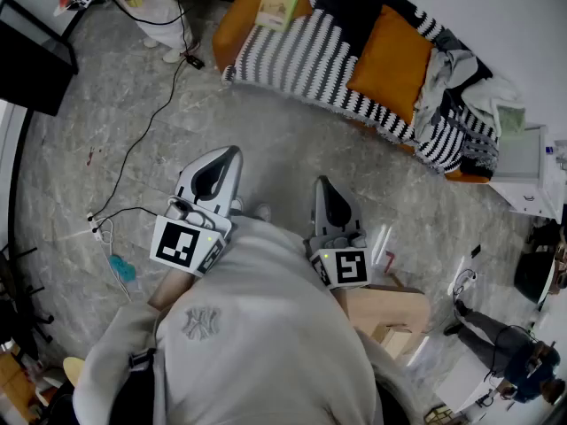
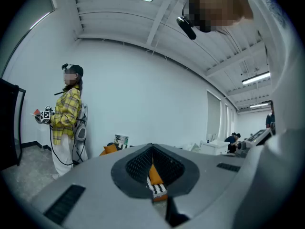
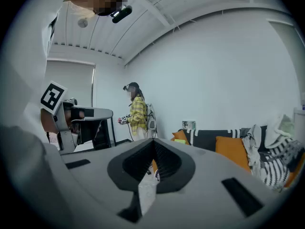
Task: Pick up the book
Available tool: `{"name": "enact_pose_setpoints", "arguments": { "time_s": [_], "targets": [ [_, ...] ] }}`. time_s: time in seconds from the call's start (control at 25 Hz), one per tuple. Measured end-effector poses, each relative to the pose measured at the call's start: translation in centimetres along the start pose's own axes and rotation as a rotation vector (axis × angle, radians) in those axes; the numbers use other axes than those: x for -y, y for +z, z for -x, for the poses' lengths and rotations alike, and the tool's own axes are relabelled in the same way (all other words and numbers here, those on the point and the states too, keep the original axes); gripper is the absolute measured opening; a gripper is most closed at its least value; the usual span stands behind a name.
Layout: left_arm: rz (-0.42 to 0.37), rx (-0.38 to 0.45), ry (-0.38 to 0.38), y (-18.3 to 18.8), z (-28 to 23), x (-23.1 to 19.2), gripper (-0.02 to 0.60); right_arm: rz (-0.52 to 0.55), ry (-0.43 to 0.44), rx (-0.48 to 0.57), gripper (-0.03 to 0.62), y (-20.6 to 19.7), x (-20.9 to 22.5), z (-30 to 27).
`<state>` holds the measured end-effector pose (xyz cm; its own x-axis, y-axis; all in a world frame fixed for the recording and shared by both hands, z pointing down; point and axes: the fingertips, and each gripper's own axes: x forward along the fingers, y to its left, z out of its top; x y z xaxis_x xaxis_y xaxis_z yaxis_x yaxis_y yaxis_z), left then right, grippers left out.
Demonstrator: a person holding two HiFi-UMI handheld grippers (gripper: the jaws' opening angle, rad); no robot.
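The book (image 1: pixel 278 5), light green, leans upright at the left end of the sofa (image 1: pixel 266 56), which carries a striped blanket and orange cushions. It shows small and far off in the left gripper view (image 2: pixel 121 140) and the right gripper view (image 3: pixel 188 125). I hold both grippers close to my chest, well short of the sofa and pointing toward it. The left gripper (image 1: pixel 232 152) (image 2: pixel 152 146) is shut with nothing between its pads. The right gripper (image 1: pixel 321 182) (image 3: pixel 153 141) is also shut and empty.
A person in a yellow plaid shirt (image 2: pixel 66 118) (image 3: pixel 137 113) stands left of the sofa. Cables (image 1: pixel 142 140) trail across the grey floor. A black screen (image 1: pixel 31 56) stands far left, a white cabinet (image 1: pixel 527 171) right, and a cardboard box (image 1: pixel 390 312) by my right side.
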<state>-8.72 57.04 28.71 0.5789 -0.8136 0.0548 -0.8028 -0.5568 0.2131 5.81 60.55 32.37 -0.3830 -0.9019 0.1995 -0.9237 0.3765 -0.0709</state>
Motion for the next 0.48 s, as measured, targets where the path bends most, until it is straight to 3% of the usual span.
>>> {"name": "enact_pose_setpoints", "arguments": {
  "time_s": [0.36,0.48],
  "targets": [
    [-0.006,0.002,0.011,-0.1,-0.9,1.1,0.011,-0.010,-0.007,-0.008,0.017,-0.3,1.8,0.8],
    [-0.006,0.011,0.020,-0.1,-1.0,1.3,0.011,-0.028,0.026,0.023,0.017,0.0,2.1,1.2]
  ]
}}
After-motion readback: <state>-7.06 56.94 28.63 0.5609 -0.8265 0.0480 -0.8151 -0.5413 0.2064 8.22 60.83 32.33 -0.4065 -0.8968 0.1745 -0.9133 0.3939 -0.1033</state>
